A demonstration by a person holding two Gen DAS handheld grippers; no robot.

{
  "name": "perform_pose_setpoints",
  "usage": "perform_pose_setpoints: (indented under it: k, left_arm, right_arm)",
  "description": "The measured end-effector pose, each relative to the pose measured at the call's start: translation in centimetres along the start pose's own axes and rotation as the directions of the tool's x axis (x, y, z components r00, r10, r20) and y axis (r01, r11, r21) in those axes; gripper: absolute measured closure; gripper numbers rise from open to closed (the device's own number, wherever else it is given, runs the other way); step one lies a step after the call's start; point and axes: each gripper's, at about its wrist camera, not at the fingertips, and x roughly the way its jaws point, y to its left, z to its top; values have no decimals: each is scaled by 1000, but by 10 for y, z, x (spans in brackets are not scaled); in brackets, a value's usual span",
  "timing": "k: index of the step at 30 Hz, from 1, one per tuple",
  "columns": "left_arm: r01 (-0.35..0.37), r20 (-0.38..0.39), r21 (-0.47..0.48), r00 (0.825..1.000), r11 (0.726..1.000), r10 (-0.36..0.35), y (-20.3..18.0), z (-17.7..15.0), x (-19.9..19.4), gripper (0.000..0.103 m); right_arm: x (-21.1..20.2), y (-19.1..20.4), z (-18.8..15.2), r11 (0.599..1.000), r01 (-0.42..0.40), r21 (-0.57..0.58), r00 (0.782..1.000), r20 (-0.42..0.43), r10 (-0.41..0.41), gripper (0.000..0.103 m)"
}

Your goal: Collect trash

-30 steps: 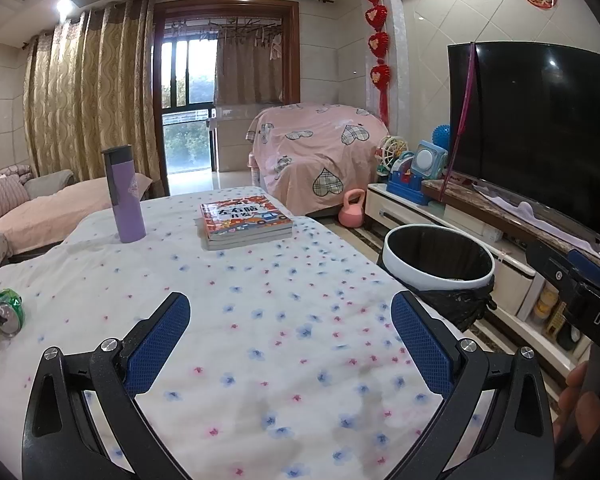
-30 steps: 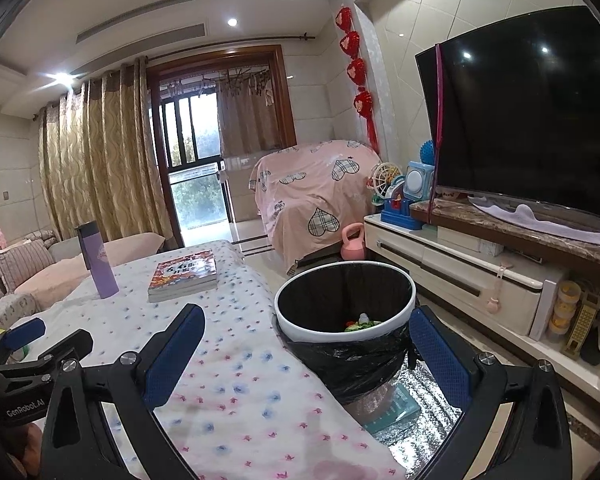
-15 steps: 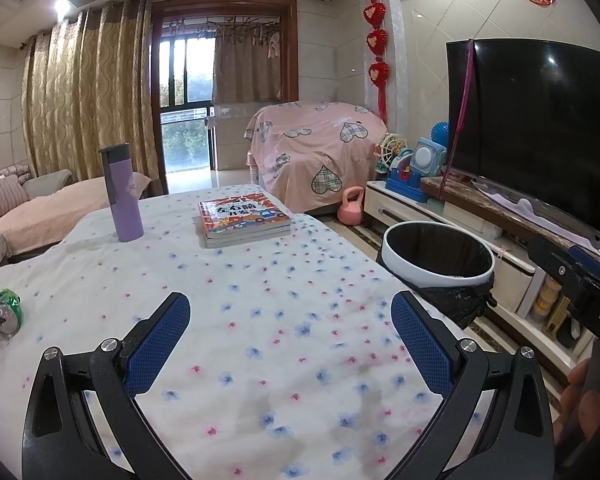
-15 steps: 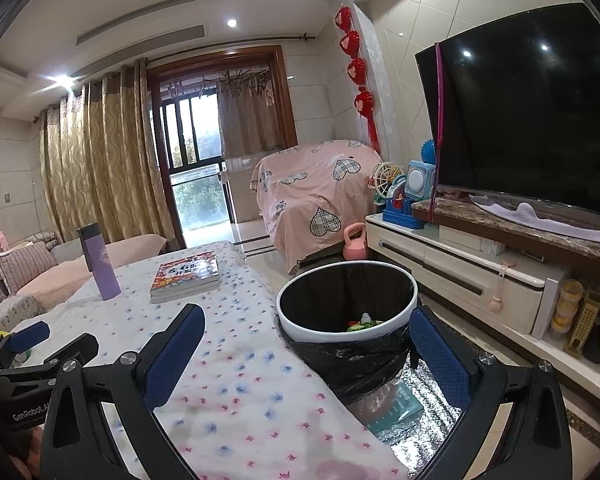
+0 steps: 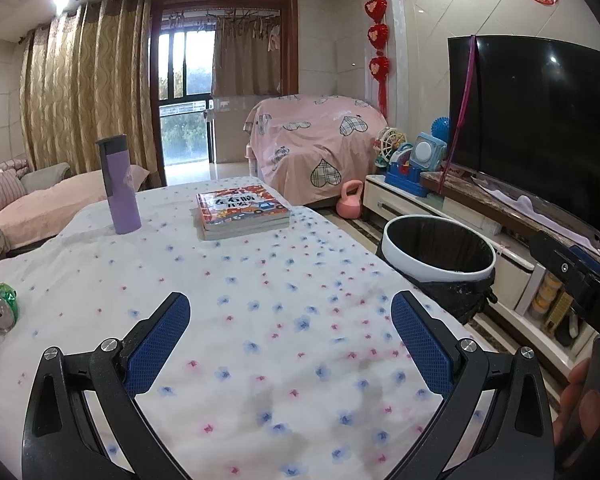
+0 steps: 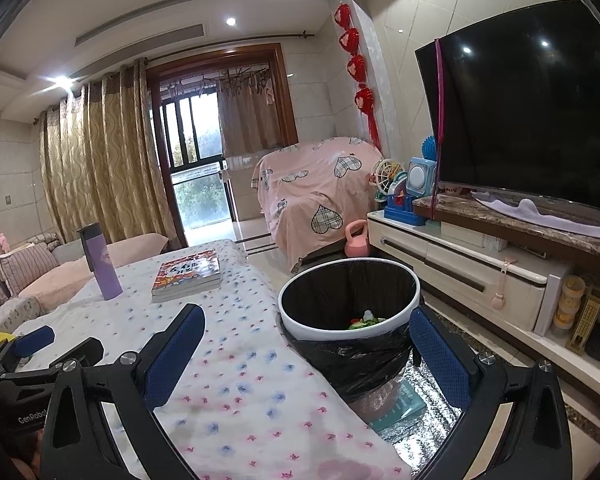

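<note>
Right wrist view: little has changed since a second ago; the right claw [image 6: 306, 354] hangs spread wide and empty, the trash bin [image 6: 350, 304] just ahead beside the bench [image 6: 236, 380]. Left claw [image 5: 290, 336] gapes over cloth.

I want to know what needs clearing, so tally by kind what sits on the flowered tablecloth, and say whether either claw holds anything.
Purple bottle: 1
Books in the stack: 2, as far as the edges show
Crushed cans at the left edge: at least 1, partly cut off
Total: 4 at least
The left claw and the right claw are both open and hold nothing.
</note>
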Motion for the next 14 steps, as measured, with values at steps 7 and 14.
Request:
perform_pose_setpoints:
  k: [7,14]
  left_arm:
    - [4,-9,-1,1000,1000,-4,0,-1,3,0]
    - [15,-18,-7,1000,1000,-15,-1,-3,7,0]
  right_arm:
    - [3,4,-1,1000,-2,11,1000,-9,2,0]
    - [4,1,-1,1000,-3,13,1000,-14,3,0]
